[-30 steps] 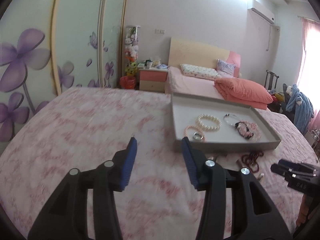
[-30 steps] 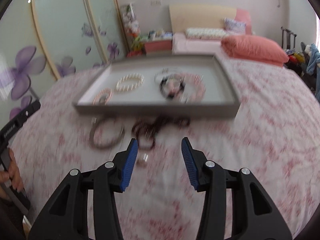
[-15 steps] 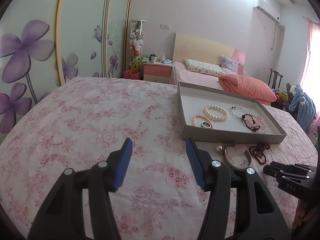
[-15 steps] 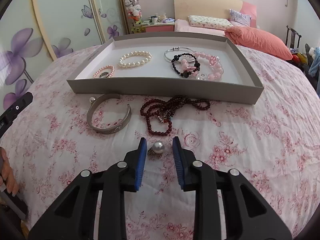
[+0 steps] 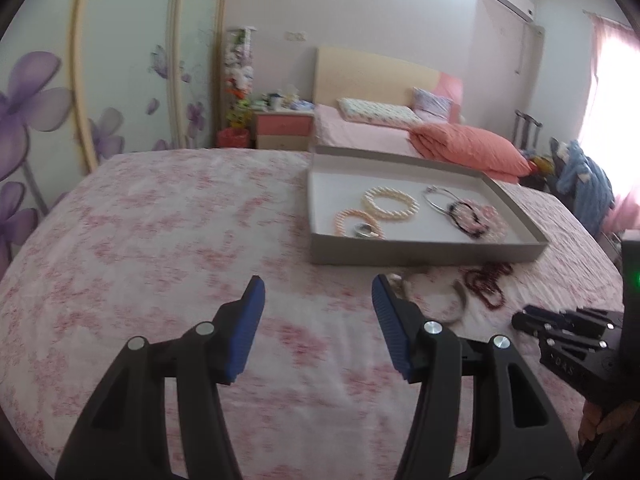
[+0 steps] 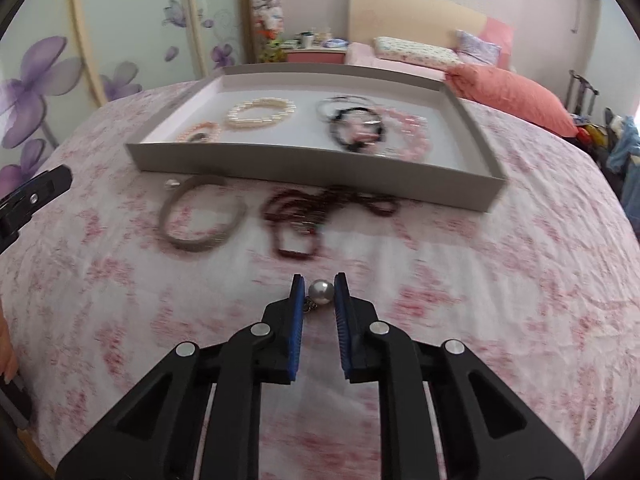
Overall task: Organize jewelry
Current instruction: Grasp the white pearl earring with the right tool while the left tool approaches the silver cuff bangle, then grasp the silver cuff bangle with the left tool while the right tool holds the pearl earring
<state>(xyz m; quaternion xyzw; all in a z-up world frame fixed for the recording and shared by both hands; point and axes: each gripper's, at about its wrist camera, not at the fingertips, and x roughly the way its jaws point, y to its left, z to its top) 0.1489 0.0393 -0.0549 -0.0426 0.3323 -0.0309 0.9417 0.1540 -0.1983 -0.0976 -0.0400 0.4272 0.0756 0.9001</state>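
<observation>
A grey tray (image 6: 304, 158) (image 5: 424, 246) lies on the pink floral cloth and holds pearl bracelets (image 6: 262, 112), a black one and a pink one. In front of it lie a silver bangle (image 6: 200, 216) and a dark red bead necklace (image 6: 316, 210). My right gripper (image 6: 320, 292) is closed on a grey pearl earring (image 6: 321, 292), held just above the cloth. My left gripper (image 5: 318, 296) is open and empty, left of the tray.
The right gripper's body (image 5: 576, 332) shows at the right of the left wrist view. A second small pearl (image 6: 173, 184) lies by the bangle's end. A bed with an orange pillow (image 6: 512, 96) stands behind the table.
My right gripper closed on the pearl earring and lifted it slightly. The left gripper shifted a little and stayed open.
</observation>
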